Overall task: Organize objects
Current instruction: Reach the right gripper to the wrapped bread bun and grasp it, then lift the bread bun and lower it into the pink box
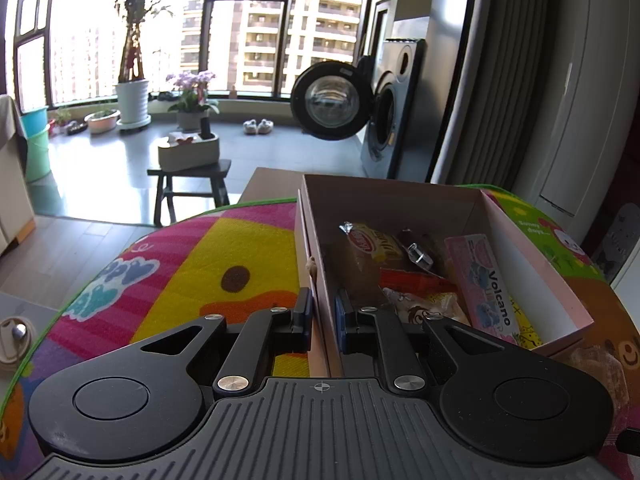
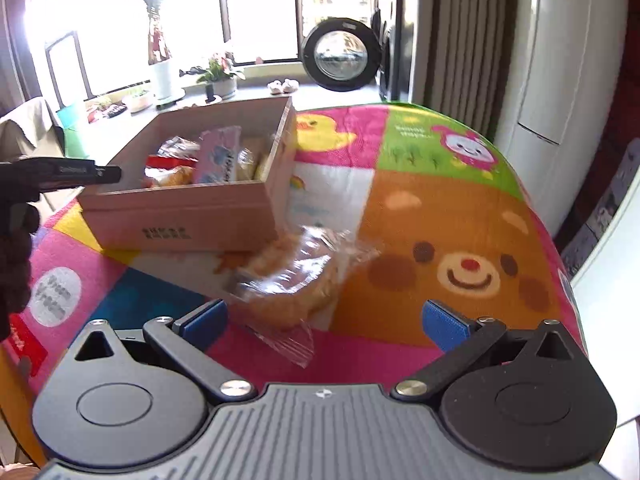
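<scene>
A pale pink cardboard box (image 1: 532,256) (image 2: 188,216) sits on a colourful cartoon mat (image 1: 208,264) (image 2: 440,200). Inside lie several snacks, among them a pink "Volcano" packet (image 1: 482,284) (image 2: 218,156) and a yellow wrapped snack (image 1: 374,242). My left gripper (image 1: 323,316) is shut on the box's left wall, one pad outside and one inside. In the right wrist view it shows as a black tool (image 2: 60,174) at the box's left side. A clear-wrapped pastry (image 2: 296,284) lies on the mat in front of the box. My right gripper (image 2: 324,320) stands open around its near end.
The mat covers a round table whose edge curves close by on the right (image 2: 560,264). Beyond stand a dark stool with a planter (image 1: 190,152), potted plants by the window (image 1: 132,100), and a washing machine with its door open (image 1: 332,100). A gloved hand (image 2: 14,248) is at left.
</scene>
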